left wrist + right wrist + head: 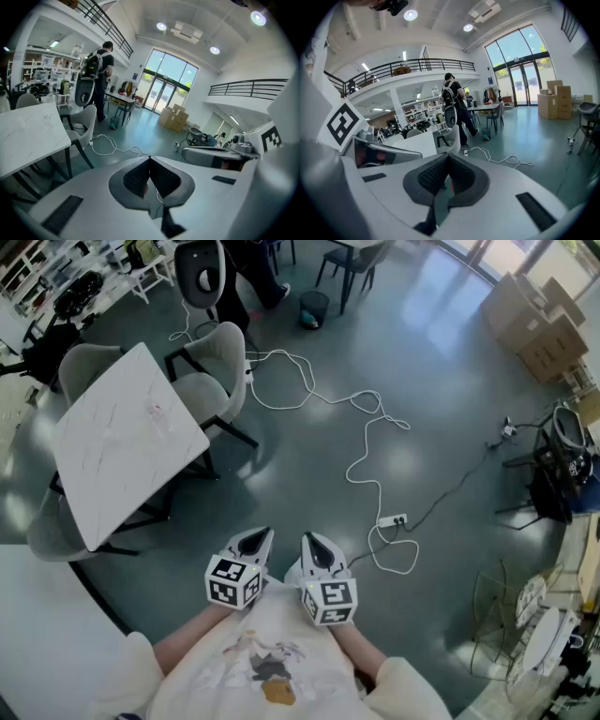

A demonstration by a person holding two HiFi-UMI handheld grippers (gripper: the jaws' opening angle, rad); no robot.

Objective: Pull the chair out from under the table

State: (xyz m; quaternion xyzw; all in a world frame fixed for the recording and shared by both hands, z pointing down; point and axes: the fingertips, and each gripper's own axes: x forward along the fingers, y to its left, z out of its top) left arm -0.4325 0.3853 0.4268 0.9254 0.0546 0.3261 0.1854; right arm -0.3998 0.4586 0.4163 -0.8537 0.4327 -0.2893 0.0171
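Approach stage; nothing is gripped. Fingers of my left gripper [256,538] and right gripper [313,542] are together and empty, near my body. The pale grey upholstered chair [217,367] is tucked against the white marble square tabletop [122,442], far left and well apart. In my judgement, the next move is to close in, part the fingers and take the backrest.

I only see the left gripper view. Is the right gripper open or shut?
Observer: The right gripper is shut, nothing between its jaws.
Operator: How many chairs are at the table?
Observer: The head view shows three at the table: a right-side chair, a far chair and a lower-left chair.
Operator: Anything on the floor ahead?
Observer: A white cable runs to a power strip beyond the right gripper.
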